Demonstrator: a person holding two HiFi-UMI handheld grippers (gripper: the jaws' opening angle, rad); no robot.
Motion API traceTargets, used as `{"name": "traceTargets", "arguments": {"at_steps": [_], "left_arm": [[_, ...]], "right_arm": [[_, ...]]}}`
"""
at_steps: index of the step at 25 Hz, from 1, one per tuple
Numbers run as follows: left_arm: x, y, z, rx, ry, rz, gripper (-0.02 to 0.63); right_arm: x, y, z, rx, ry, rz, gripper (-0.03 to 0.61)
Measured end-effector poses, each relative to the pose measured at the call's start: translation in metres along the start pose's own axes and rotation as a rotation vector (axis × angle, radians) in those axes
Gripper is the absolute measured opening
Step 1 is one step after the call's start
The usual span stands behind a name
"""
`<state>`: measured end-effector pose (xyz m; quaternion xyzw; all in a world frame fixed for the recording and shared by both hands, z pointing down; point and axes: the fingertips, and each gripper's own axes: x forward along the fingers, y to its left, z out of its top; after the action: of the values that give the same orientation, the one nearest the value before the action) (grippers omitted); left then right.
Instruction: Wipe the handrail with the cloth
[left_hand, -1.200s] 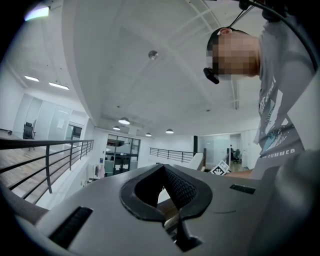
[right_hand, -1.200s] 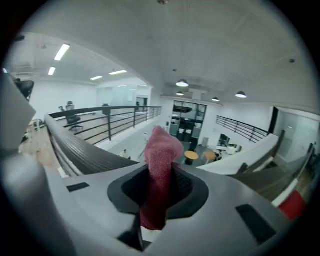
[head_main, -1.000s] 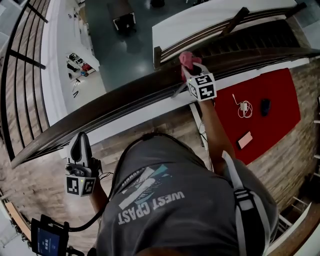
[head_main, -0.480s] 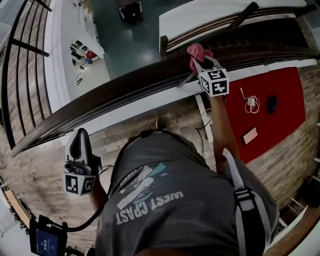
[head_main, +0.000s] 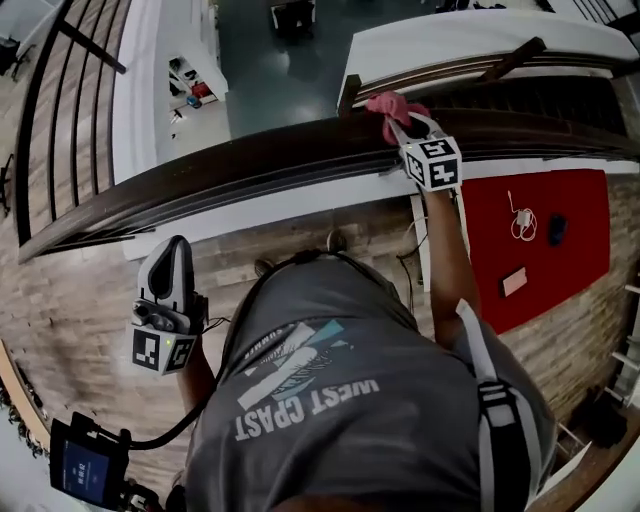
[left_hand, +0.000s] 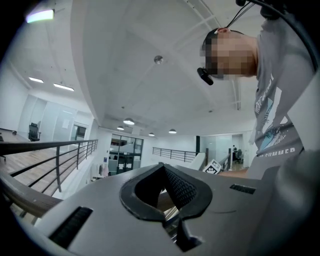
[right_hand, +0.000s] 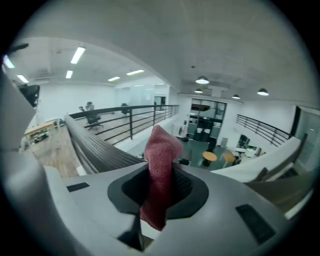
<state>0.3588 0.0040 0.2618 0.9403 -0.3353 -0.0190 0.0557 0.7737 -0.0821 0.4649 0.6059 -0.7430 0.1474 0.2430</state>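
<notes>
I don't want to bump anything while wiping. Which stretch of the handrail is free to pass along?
The handrail is bare along its whole run left of the cloth. It is crowded only where the right gripper holds the cloth at the rail.

The grey plastic left gripper (left_hand: 162, 169) fills the lower part of the frame. Its two dark jaws meet at the tips, and nothing is between them. At the left stands a black metal railing (left_hand: 59, 159). Above is a white ceiling (left_hand: 125, 60) with round lamps (left_hand: 129, 121). A person's grey printed T-shirt (left_hand: 272, 125) is at the right edge.
</notes>
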Motion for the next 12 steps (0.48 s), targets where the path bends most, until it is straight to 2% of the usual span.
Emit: {"name": "traceTargets", "arguments": {"at_steps": [2,4,7,9,10,12], "left_arm": [[-0.036,0.039,0.006,-0.007,-0.004,0.026,0.005],[-0.070,0.078,0.012,-0.006,-0.002,0.045,0.005],[-0.099,0.113,0.020,-0.018,-0.020,0.015,0.005],[-0.106,0.126,0.020,-0.014,-0.025,-0.028,0.005],[-0.109,0.132,0.017,-0.005,-0.018,-0.046,0.005],[-0.111,0.141,0.017,-0.011,-0.022,-0.077,0.005]], "right_arm": [[-0.009,-0.007,-0.001,0.039,0.044,-0.114,0.053],[0.001,0.032,0.017,0.031,0.062,-0.139,0.054],[0.045,0.156,0.064,-0.014,0.012,-0.001,0.054],[0.075,0.241,0.090,-0.090,-0.016,0.097,0.053],[0.085,0.267,0.096,-0.121,-0.022,0.128,0.054],[0.094,0.277,0.094,-0.122,-0.022,0.143,0.054]]}}
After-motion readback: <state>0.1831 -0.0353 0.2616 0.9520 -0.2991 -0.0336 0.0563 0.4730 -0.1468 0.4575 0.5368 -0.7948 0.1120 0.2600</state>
